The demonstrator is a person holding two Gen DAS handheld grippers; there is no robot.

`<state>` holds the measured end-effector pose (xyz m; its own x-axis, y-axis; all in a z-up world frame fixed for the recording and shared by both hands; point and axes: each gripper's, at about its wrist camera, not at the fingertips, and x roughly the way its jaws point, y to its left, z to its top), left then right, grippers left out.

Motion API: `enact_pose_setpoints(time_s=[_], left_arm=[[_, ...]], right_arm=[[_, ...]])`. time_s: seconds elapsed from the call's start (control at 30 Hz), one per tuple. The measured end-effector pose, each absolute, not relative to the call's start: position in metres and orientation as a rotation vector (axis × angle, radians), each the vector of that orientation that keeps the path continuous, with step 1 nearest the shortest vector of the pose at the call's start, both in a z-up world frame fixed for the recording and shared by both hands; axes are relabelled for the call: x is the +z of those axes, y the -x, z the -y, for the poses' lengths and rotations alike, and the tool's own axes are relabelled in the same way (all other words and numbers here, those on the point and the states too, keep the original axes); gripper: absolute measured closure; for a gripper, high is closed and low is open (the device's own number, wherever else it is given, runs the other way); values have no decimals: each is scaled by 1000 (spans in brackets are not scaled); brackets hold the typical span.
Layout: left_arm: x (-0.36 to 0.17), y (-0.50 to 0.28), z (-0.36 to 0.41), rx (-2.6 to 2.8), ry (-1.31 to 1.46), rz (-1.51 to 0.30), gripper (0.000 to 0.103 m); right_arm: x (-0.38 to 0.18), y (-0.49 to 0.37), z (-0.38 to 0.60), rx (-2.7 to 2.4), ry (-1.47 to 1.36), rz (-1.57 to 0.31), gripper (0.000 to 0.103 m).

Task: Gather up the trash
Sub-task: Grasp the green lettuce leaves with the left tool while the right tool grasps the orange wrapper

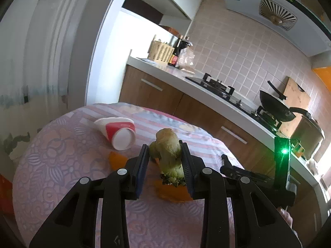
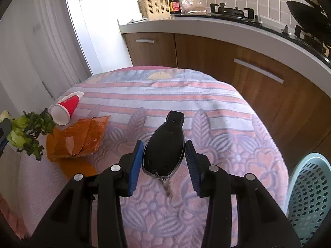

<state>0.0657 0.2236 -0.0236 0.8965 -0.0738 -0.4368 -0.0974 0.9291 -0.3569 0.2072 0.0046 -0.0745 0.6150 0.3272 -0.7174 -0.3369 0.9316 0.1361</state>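
My left gripper [image 1: 165, 150] is shut on a wilted green vegetable stump [image 1: 168, 148] and holds it above the cloth-covered table [image 1: 62, 165]. The same vegetable shows at the left edge of the right wrist view [image 2: 26, 132]. A red and white paper cup [image 1: 120, 131] lies on its side on the table; it also shows in the right wrist view [image 2: 65, 108]. Torn orange cardboard [image 2: 80, 138] lies beside the cup. My right gripper [image 2: 164, 150] is open around a black car key [image 2: 165, 150] lying on the cloth, the fingers not touching it.
A light blue perforated basket [image 2: 310, 194] stands off the table's right edge. Behind the table runs a kitchen counter [image 2: 206, 23] with wooden cabinets, a gas hob [image 1: 223, 88], a black wok [image 1: 275, 105], bottles and a cutlery holder [image 2: 155, 7].
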Motion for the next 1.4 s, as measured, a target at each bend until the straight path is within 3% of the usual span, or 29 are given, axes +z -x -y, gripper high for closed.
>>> enact_pose_setpoints(time_s=[0.37,0.43,0.73,0.9,1.03,1.3,1.37,1.4], left_arm=[[-20,-57,-226,26,380,-462,73],[-20,-55,-230,41,384,-461,73],[-23,-49,-246,66,421,-452,73],[-21,-46,-250,75,425,-445,73],[-22,-41,-257,87,428,-445,73],[-22,-35,-270,103,437,-445,73],[-23,-35,-272,104,442,-446,73],[-24,-36,-273,103,445,-447,73]], right_arm=[[-98,-265,-21,340,96,-911,64],[-95,-263,-21,330,94,-892,46],[-60,-207,-53,502,98,-793,46],[-60,-197,-86,611,111,-835,46],[-72,-207,-110,614,136,-883,37],[-97,-232,-136,563,143,-1002,36],[-98,-226,-142,541,185,-980,39],[-99,-223,-144,530,206,-965,46]])
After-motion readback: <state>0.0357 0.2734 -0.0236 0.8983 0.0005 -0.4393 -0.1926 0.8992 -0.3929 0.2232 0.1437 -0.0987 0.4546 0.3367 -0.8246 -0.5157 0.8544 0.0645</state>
